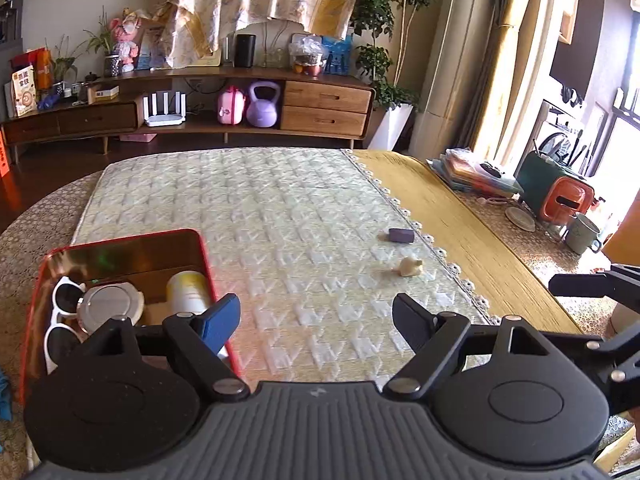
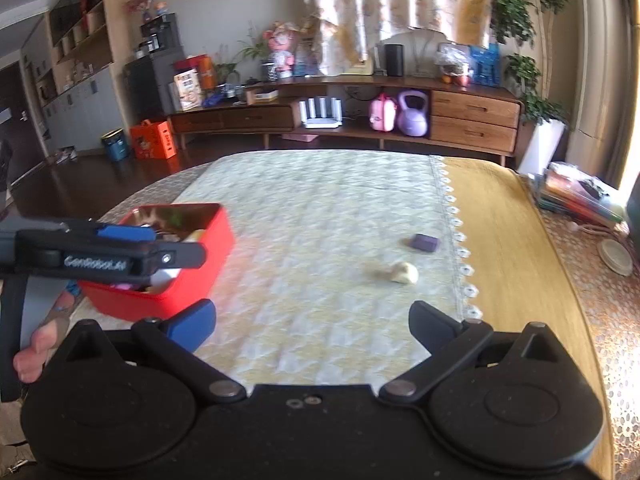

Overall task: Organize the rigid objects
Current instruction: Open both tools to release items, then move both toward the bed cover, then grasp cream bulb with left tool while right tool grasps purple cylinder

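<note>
Both the left gripper (image 1: 316,322) and right gripper (image 2: 312,326) hover with jaws spread and empty over the near worktop, between pickups. The red tin (image 1: 120,240) at near left already holds sunglasses (image 1: 64,300); next, the cream figurine (image 2: 406,272), then the farther purple block (image 2: 424,243), each needs a reach forward-right and a pinch

Red box (image 2: 176,280) contents half hidden behind left gripper (image 2: 120,248); cream lump (image 2: 406,272) blurred.

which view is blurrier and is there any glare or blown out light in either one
Right wrist view is blurrier: the cream piece smears sideways and the purple block is soft. Left wrist view is sharper; the window at right is blown out, and the red tin has a mirror sheen on its inner wall. Both bend straight edges, fisheye style.
</note>
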`<state>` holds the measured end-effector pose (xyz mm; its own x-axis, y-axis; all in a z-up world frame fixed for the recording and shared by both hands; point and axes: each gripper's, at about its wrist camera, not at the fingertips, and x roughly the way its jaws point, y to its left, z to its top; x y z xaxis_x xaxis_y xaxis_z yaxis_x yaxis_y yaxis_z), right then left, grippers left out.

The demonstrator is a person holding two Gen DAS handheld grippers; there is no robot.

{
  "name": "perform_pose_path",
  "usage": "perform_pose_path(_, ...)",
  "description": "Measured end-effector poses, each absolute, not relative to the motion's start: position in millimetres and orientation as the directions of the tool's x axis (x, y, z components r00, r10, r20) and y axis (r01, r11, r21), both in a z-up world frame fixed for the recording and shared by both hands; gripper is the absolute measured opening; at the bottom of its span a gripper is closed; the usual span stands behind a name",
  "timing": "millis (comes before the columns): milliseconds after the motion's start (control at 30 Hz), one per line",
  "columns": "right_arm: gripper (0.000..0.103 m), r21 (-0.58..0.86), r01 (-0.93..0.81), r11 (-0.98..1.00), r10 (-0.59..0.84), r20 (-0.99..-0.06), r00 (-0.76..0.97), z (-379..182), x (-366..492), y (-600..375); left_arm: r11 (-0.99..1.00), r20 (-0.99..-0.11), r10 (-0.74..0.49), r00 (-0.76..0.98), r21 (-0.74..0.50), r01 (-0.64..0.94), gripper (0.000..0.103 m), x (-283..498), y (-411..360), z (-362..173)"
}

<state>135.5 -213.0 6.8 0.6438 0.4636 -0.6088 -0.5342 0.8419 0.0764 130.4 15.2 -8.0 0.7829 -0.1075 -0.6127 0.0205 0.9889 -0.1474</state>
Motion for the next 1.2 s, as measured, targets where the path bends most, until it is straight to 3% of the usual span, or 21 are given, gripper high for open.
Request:
perform_pose_path(433, 0.103, -0.001, -0.436, 0.9, 0.341, -0.62, 0.706, -1.6, 206.6, -266.6, 0.984, -0.652, -0.174, 0.738, -0.134, 0.114, 0.083, 183.0, -49.0, -33.1)
perform_pose_path(800, 0.101, 0.007, -0.428, 0.904, 0.323, -0.668, 0.671, -27.2, 291.7, -268.3, 0.985, -0.677, -0.17, 0.716, -0.132, 0.109, 0.083, 230.5, -80.9, -68.6)
perform_pose_path(1200, 0.088, 0.008, -0.514, 0.857, 0.363, -0.718, 0.594, -63.0, 345.5, -229.8, 0.991, -0.672, -0.131, 0.729, -0.091, 0.094, 0.083, 267.6, -109.8, -100.2)
